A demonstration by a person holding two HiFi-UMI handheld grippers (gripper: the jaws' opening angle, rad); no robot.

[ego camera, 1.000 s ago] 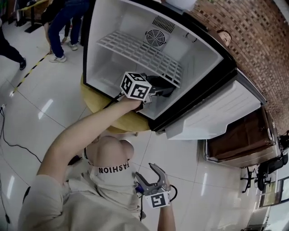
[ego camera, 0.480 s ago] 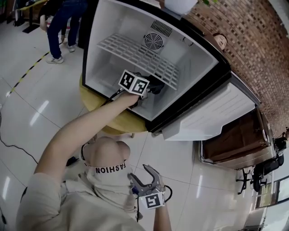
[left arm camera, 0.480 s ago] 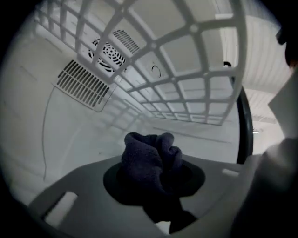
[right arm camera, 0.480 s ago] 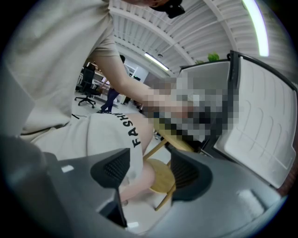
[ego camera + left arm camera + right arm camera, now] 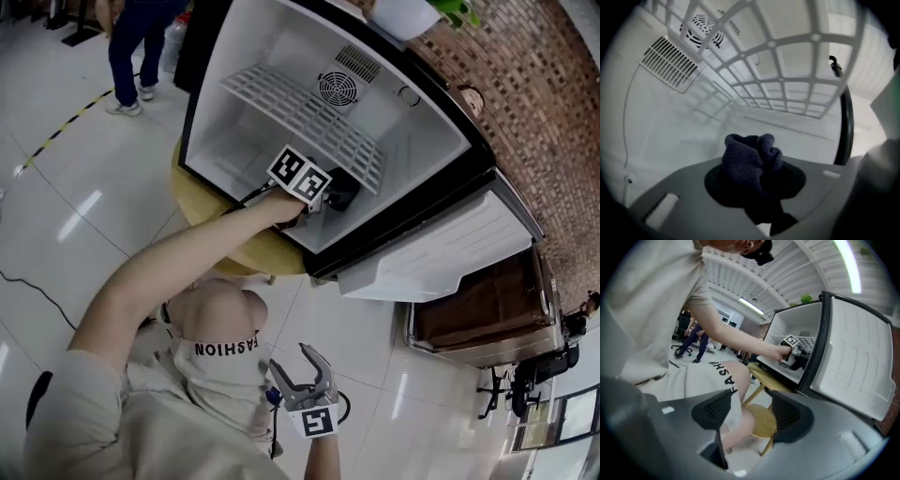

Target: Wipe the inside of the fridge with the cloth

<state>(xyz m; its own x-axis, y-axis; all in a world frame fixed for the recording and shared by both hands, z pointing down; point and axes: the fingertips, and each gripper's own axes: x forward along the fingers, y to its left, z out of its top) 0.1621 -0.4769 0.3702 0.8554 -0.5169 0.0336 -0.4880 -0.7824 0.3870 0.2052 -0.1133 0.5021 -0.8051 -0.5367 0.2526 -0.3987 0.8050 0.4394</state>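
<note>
The left claw (image 5: 330,192) was clamped on the dark cloth (image 5: 751,157), and its jaws had just closed a little more on it. The cloth stood out between the jaws as a crumpled lump. It was inside the fridge (image 5: 412,141), in the space below the wire shelf (image 5: 309,122), near the front edge of the fridge floor on the side of the open door (image 5: 441,248). The right claw (image 5: 751,413) hung low beside the person with its jaws apart and nothing between them.

The cloth looked soft, thick and light, like a knitted or terry fabric. I judge that it will fold and give under pressure and will not slip easily from the pads. A hold on the bunched middle, as here, seems good, because enough fabric stays free in front to touch the wall.

Some things were hard to tell. In the left gripper view the lump covered the jaw tips, so no view showed whether the cloth was touching the floor or a wall of the fridge. The fan (image 5: 705,30) and the vent grille (image 5: 670,63) on the back wall were clear, but the fridge floor under the claw was hidden.
</note>
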